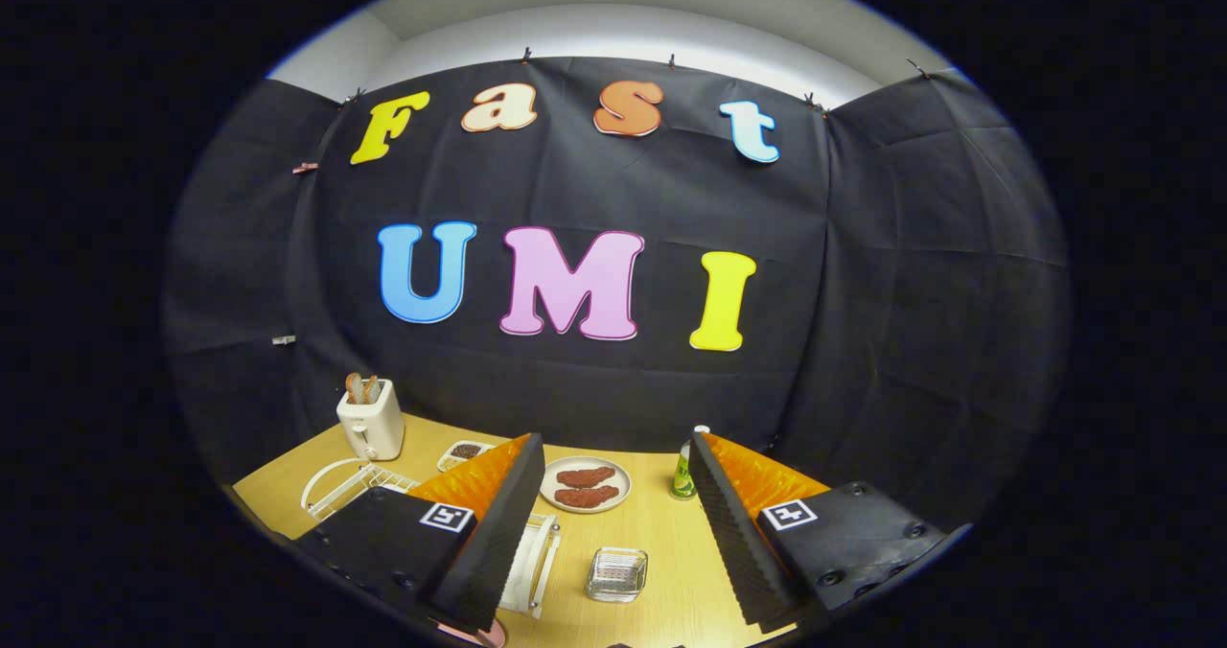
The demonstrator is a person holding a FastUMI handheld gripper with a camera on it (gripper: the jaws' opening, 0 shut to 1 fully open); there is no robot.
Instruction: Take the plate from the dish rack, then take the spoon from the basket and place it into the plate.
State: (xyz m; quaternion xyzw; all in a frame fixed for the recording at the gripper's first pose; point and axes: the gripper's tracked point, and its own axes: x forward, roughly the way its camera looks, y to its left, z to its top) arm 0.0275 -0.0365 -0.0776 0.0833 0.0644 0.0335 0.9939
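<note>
Gripper view: tongs (613, 533) wide open, empty, raised over the desk (661, 533). White wire dish rack (359, 485) sits beside the left finger; plate and spoon can't be made out. Plate likely stiff, slick, breakable; pinch its rim.

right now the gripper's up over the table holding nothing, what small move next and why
Probably tip down and ease toward the white dish rack just inside the left finger. The gripper is open, nothing between its fingers, and it is looking mostly at the wall over the wooden table. I can't make out the plate to be taken in the rack from here, so get a better look first.
</note>
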